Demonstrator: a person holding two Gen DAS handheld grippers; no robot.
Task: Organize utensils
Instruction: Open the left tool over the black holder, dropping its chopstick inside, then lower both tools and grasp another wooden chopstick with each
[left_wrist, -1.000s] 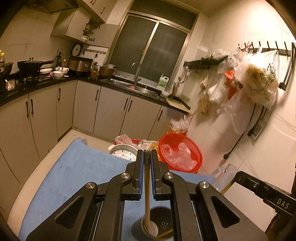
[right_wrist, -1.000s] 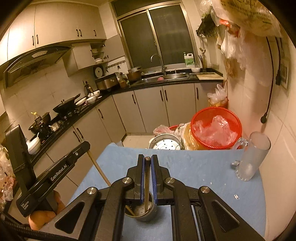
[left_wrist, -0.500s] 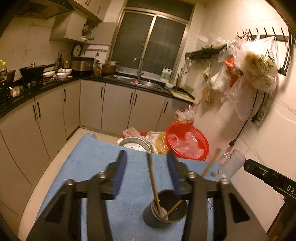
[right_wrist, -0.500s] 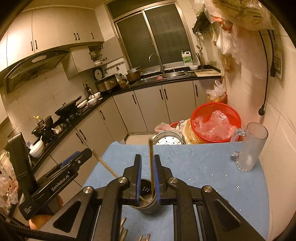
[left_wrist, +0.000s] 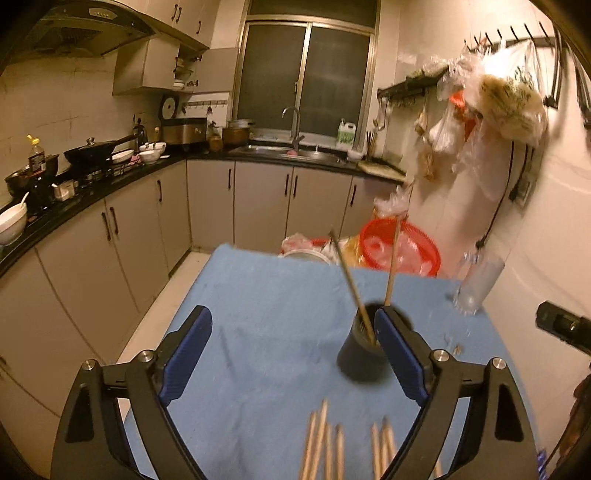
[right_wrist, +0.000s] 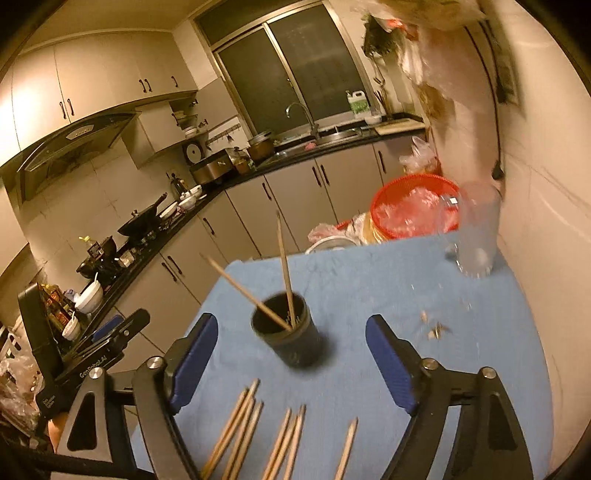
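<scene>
**A:** Kitchen's dim, blue mat (right_wrist: 369, 288) covers the table. Where's everything?

**B:** Dark cup (right_wrist: 286, 332) sits mid-mat with two chopsticks in it (right_wrist: 284, 266); loose chopsticks (right_wrist: 284, 439) lie at 6 o'clock. Your left gripper (left_wrist: 293, 354) and right gripper (right_wrist: 291, 362) are both spread wide, holding nothing.

**A:** Tips?

**B:** Drop onto one stick only, pinch mid-length, then tip it upright over the cup.
</scene>
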